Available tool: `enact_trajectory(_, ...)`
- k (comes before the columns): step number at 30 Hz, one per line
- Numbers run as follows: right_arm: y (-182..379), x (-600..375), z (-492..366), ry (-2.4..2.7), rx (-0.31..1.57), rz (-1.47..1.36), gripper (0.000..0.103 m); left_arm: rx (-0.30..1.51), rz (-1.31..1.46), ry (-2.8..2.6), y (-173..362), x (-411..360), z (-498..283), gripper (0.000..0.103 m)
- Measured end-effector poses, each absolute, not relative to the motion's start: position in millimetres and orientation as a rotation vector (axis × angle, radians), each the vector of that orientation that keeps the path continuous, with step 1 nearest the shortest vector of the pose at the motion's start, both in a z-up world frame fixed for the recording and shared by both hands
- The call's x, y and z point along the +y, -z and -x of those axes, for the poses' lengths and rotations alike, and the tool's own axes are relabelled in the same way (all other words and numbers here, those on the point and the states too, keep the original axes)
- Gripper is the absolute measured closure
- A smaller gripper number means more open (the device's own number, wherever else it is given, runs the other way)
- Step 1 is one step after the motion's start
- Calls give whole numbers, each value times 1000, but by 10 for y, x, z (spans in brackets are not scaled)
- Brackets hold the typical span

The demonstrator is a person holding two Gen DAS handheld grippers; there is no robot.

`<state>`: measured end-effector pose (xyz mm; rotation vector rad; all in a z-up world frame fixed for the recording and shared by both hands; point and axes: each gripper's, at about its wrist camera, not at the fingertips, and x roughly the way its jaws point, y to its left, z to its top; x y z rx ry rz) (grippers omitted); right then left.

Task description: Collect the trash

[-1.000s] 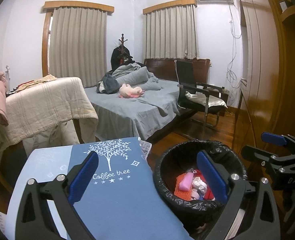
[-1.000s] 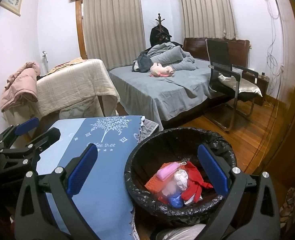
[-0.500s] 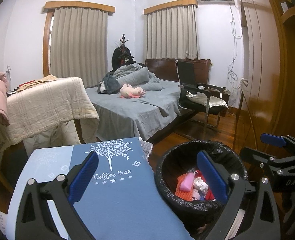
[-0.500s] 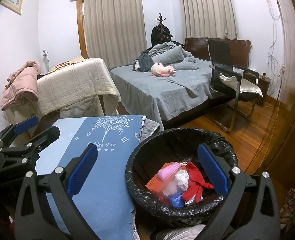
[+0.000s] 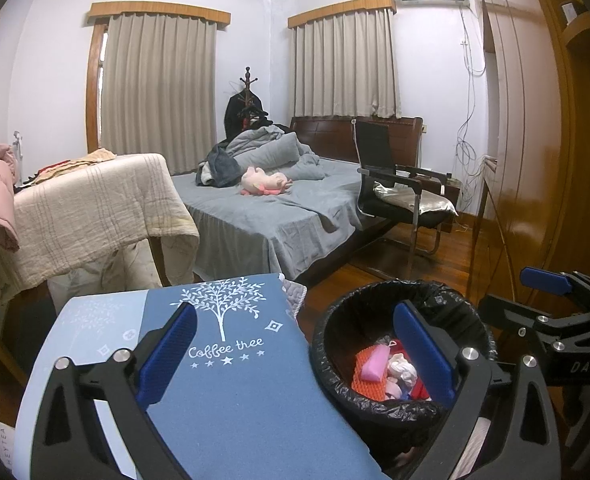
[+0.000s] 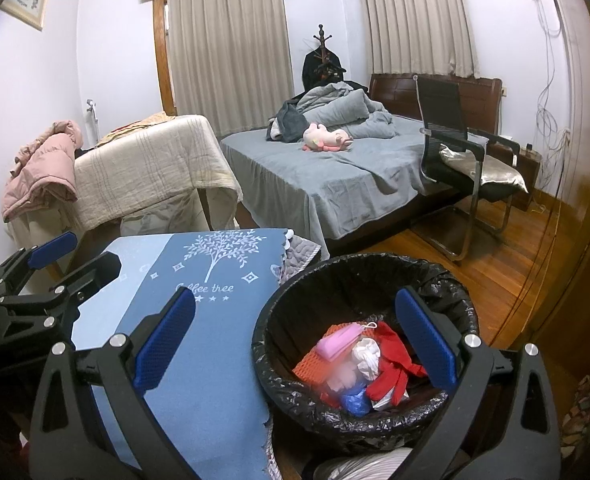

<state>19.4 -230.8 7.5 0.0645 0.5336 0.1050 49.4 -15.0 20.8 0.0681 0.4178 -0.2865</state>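
The trash bin (image 6: 365, 344) sits just beside the table (image 5: 231, 392), lined with a black bag (image 6: 447, 280) and holding the trash (image 6: 359, 364) — a pink piece, white crumpled paper, red and orange scraps, something blue. Your right gripper (image 6: 295, 344) hangs over the bin's near rim, jaws wide apart, nothing between them. Your left gripper (image 5: 295, 350) is likewise spread and empty, straddling the table edge and the bin. The table wears a blue cloth (image 6: 199, 312) printed with a white tree. Beyond lie a wooden floor (image 6: 507, 264), a grey bed (image 5: 271, 216) with a pink plush toy (image 5: 265, 180), and a black chair (image 5: 399, 188) — all well apart from the bin.
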Motion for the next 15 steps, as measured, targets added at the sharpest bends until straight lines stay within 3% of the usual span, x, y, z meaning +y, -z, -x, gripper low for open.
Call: enact_trajectory(15, -80, -2301, -197, -105, 534, -65, 6, 422, -66, 282, -207, -99, -505, 6)
